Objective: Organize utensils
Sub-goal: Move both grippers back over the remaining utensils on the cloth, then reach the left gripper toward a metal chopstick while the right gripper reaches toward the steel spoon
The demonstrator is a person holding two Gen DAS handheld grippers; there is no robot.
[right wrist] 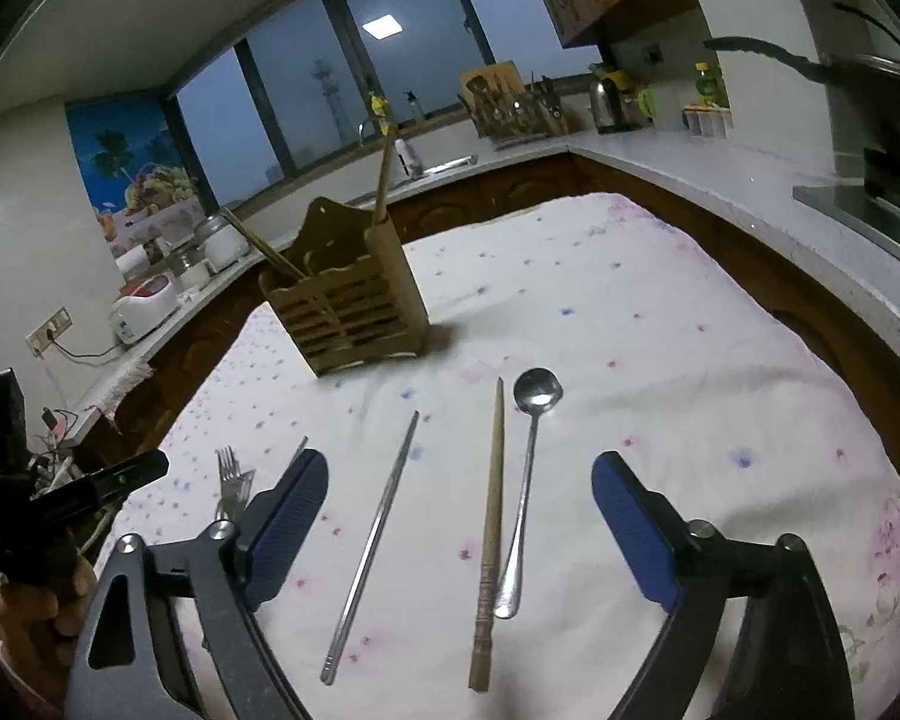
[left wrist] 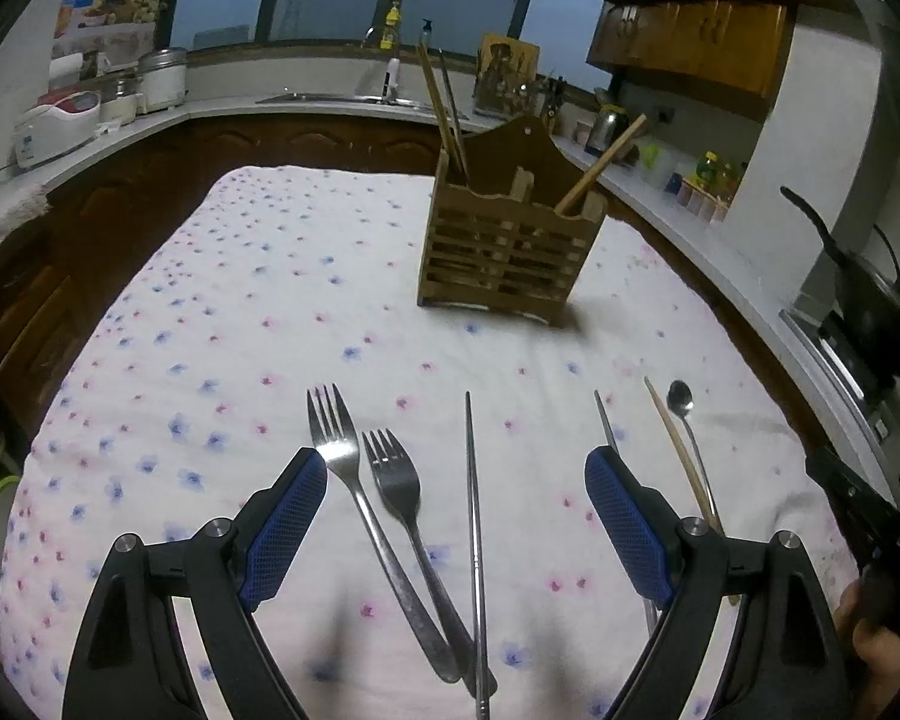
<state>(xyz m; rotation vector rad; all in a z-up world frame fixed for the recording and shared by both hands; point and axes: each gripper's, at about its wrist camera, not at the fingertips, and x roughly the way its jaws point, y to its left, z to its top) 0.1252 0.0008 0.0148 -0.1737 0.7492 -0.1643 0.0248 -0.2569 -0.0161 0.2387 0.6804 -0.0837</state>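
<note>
1. Table [left wrist: 258, 252] under a white cloth with small pink and blue flowers; kitchen counter [left wrist: 306, 105] runs round its far and right sides
2. Wooden holder [left wrist: 504, 240], slatted front, stands upright on the cloth at the far side, centre-right in the left view; its left compartment holds two chopsticks [left wrist: 444, 114] leaning left, its right compartment one wooden stick [left wrist: 600, 165] leaning right
3. Left gripper [left wrist: 456, 516]: released, jaws wide, nothing between the blue pads [left wrist: 288, 528]; it hangs above the near edge over the forks and one metal chopstick, touching none as far as can be seen
4. Right gripper [right wrist: 459, 522]: also released, jaws wide and empty, above the near right part of the cloth; a hand [right wrist: 42, 606] on the other gripper shows at the left edge of this view
5. Two forks [left wrist: 390, 516] lie near-left, tines pointing far, handles crossing at the near end, the left fork longer
6. Metal chopstick [left wrist: 474, 540] lies just right of the forks, straight near-to-far
7. Second metal chopstick [right wrist: 372, 540] lies further right, slightly slanted
8. Wooden chopstick [right wrist: 489, 534] and long spoon [right wrist: 528, 480] lie side by side at the right, bowl at the far end; whether they touch, cannot tell
</note>
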